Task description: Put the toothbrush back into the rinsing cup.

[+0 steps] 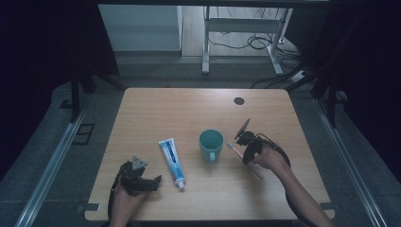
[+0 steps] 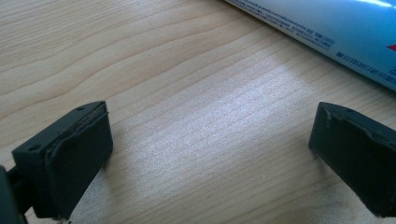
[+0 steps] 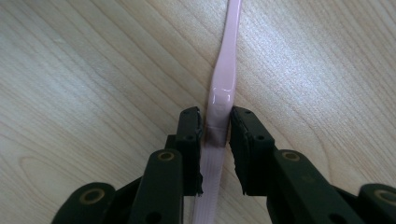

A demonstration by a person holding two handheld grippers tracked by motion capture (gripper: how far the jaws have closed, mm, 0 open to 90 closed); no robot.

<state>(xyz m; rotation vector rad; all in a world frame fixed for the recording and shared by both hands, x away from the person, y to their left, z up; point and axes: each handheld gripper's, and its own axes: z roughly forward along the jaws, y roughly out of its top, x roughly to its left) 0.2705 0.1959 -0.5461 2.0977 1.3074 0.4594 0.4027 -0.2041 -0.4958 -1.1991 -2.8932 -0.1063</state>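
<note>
Right tongs (image 3: 215, 126) clamping pink toothbrush (image 3: 223, 70), wrist angled

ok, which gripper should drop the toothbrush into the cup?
Right. The right gripper is shut on the toothbrush, beside the cup. The left gripper is open near the toothpaste tube.

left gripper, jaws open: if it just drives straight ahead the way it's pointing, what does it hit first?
Probably the toothpaste tube. In the left gripper view it lies across the table ahead of the open left gripper, up and to the right. Dead centre is bare wood, so a miss is possible.
</note>
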